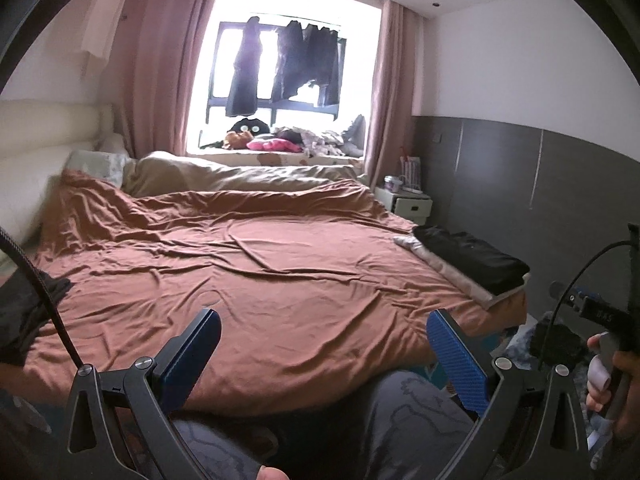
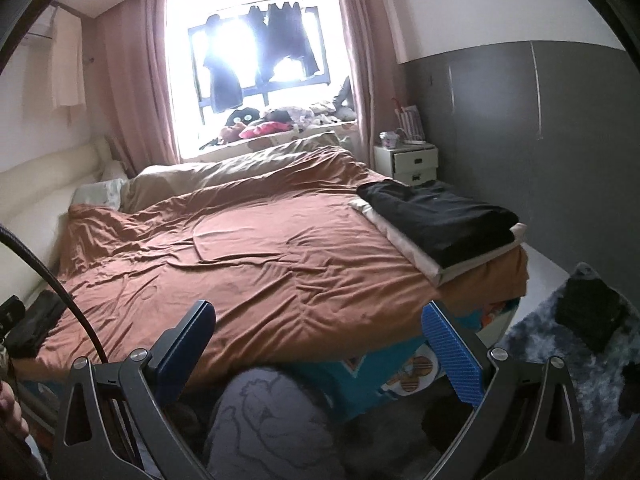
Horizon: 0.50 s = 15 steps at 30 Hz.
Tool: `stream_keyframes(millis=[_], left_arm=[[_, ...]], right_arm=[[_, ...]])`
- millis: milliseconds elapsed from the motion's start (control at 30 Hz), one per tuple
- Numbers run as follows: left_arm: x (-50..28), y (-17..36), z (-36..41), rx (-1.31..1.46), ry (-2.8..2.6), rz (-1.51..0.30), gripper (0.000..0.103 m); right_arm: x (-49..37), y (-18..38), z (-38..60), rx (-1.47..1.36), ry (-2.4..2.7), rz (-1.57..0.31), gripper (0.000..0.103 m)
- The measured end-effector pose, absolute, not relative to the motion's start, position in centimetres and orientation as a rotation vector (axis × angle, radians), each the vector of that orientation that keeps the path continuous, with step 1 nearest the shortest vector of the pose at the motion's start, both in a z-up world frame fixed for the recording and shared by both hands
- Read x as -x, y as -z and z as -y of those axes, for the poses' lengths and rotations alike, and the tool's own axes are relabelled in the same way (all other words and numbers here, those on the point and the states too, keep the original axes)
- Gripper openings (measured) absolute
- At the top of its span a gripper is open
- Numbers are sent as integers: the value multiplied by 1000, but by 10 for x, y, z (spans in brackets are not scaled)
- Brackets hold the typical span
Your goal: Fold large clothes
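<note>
A folded black garment [image 1: 474, 258] [image 2: 436, 216] lies on a folded pale garment [image 2: 432, 266] at the right edge of the bed. Another dark garment [image 1: 24, 316] [image 2: 34, 322] lies crumpled at the bed's left edge. My left gripper [image 1: 324, 354] is open and empty, held above the near edge of the brown bedspread [image 1: 256, 280]. My right gripper [image 2: 320, 346] is open and empty, above the bed's near right corner. Part of the right gripper's handle, held in a hand, shows at the right of the left wrist view [image 1: 608, 344].
A white nightstand [image 2: 406, 160] stands by the grey wall panel. Dark clothes hang in the window [image 1: 280, 60]; toys and clothes lie on the sill. A beige duvet [image 1: 240, 176] lies at the far side. A grey rug with a dark item [image 2: 588, 320] lies on the floor. My knee [image 2: 272, 420] is below.
</note>
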State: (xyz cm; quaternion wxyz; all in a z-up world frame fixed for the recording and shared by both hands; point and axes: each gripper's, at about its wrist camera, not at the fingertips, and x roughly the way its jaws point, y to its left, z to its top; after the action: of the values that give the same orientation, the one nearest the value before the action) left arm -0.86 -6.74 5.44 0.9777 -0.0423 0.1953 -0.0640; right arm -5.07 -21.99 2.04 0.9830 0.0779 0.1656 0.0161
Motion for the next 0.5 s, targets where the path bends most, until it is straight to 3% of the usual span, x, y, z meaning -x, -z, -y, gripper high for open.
stream_keyframes(millis=[500], left_arm=[[17, -55, 68, 99, 142, -387, 103]], right_arm=[[54, -18, 214, -157, -48, -356, 103]])
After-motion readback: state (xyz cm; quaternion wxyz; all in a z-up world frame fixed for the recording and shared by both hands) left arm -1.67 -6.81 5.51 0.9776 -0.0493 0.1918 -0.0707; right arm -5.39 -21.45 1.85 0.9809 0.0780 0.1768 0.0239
